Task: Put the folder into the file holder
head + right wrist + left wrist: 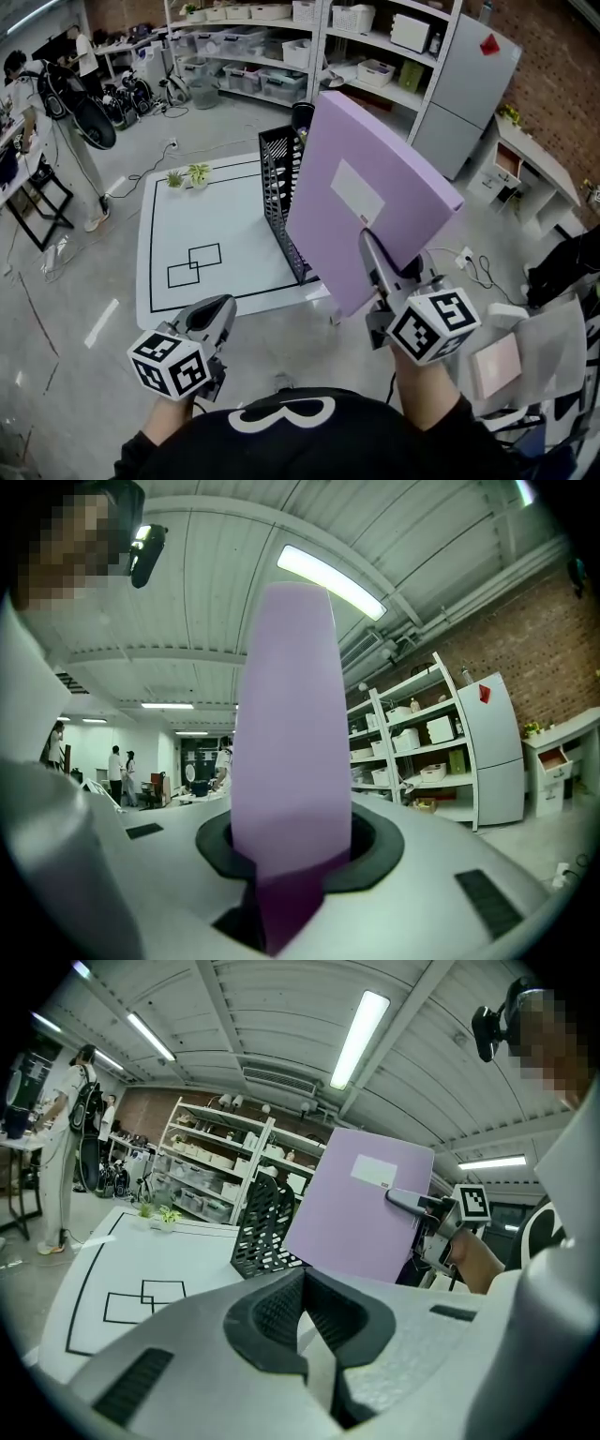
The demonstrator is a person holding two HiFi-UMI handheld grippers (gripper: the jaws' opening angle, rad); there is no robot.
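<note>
A large lilac folder (pixel 370 202) with a white label hangs tilted in the air over the table's right edge, with my right gripper (pixel 367 246) shut on its lower edge. In the right gripper view the folder (pixel 286 752) stands edge-on between the jaws. The black mesh file holder (pixel 279 192) stands upright on the white table (pixel 234 220), just left of and behind the folder. My left gripper (pixel 211 323) hovers low at the table's near edge, shut and holding nothing. From the left gripper view, the folder (pixel 356 1208) appears right of the holder (pixel 262 1227).
Two small potted plants (pixel 187 176) sit at the table's far left corner, and black outlined squares (pixel 194 265) mark its top. Shelving with bins (pixel 272 70) and a grey fridge (pixel 469 89) stand behind. A person (pixel 56 122) stands far left. White furniture (pixel 525 361) is close on my right.
</note>
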